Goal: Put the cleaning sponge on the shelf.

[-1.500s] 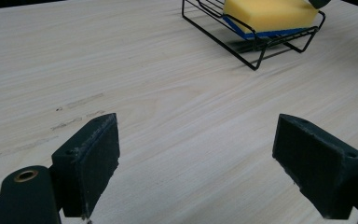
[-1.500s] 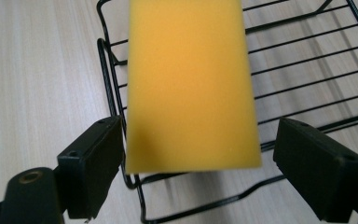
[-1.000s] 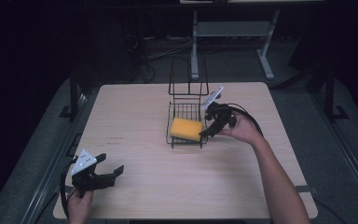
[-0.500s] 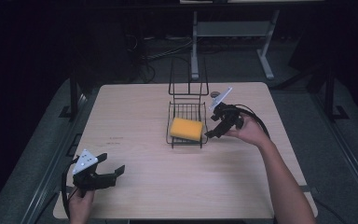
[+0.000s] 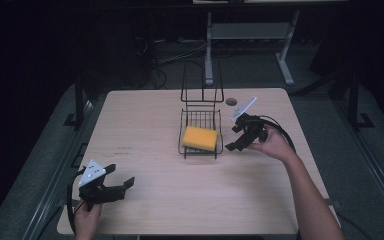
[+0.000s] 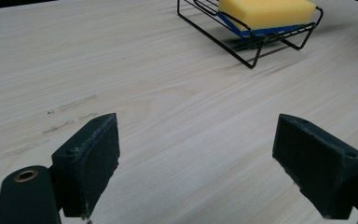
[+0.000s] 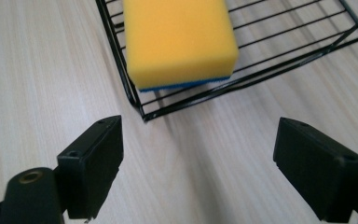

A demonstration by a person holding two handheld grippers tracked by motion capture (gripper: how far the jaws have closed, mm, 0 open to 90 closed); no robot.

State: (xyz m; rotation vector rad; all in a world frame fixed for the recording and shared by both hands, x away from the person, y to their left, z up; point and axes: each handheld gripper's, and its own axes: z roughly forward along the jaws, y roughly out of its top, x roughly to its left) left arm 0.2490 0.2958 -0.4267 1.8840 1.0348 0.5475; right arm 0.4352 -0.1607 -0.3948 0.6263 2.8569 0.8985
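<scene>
Right now your right gripper [image 5: 234, 141] sits just beside the right edge of the black wire rack [image 5: 200, 149] near the middle of the bench [image 5: 145, 115], with its jaws spread wide and nothing between them. In the right gripper view the two black pads [image 7: 93, 165] frame bare wood, and the rack's corner lies a little beyond them, apart from both. The yellow sponge [image 5: 199, 138] lies flat inside the rack, resting on the wires; from this close you can see its thin blue underside along the near edge. It fills most of the rack's floor on the side toward the gripper, while the far wires stay bare.

Your left gripper [image 5: 117, 184] is well apart from all this, low at the near left corner of the bench, held in your left hand [image 5: 86, 220]. Its jaws are also released and empty, pointing across the wood toward the rack, which appears far off at the top of the left gripper view with the sponge in it. A small dark round disc [image 5: 231, 101] lies on the bench just behind the rack, to its right.
</scene>
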